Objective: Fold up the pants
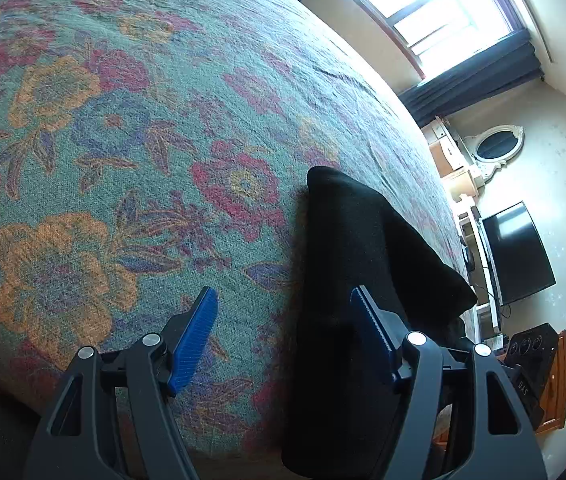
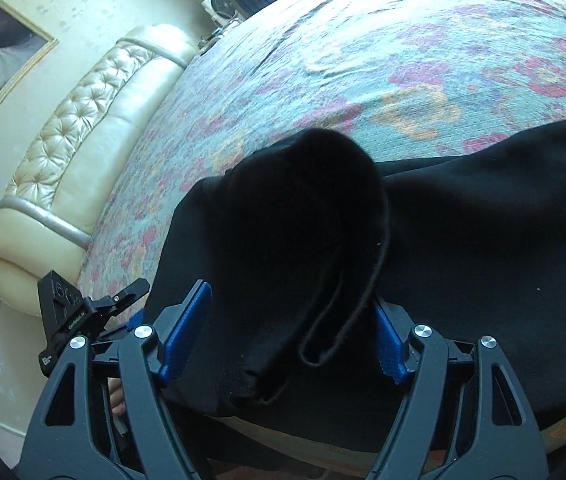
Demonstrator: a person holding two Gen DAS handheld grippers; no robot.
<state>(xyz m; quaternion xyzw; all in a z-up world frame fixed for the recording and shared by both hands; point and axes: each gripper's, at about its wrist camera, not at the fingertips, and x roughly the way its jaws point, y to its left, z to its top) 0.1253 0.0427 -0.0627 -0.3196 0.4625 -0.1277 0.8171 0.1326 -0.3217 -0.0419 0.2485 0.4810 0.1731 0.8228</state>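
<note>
Bed: covered by a floral bedspread [image 1: 131,128], teal ground with red and orange blooms, wrinkled toward the far side. Cream tufted headboard [image 2: 79,128] visible at the left of the right wrist view; television [image 1: 517,252] and oval mirror [image 1: 497,145] against the wall in the left wrist view.

Black pants [image 2: 463,240]: spread on the near part of the bedspread, close to the bed edge. One end raised and curled over the flat layer, hem or waistband loop showing as a folded lip [image 2: 339,320]; which end of the garment this is cannot be told, fabric too dark. In the left wrist view, the same pants rising as a dark ridge [image 1: 363,248] beside the right finger.

Left gripper [image 1: 285,340]: spread wide, nothing between the blue pads, left pad [image 1: 197,340] over bare bedspread, right pad against or just in front of the black cloth.

Right gripper [image 2: 291,336]: spread wide around the raised bundle of cloth; not visibly pinching it, contact at the pads hidden by fabric.

Step judged in hand: a fold half made, lifted end not yet laid flat.

Next move, as judged: closing on the raised edge with both grippers, carrying it across the flat layer, aligning edges, then pressing flat. Risk: the loose lip slipping or bunching if seized on one side only.
</note>
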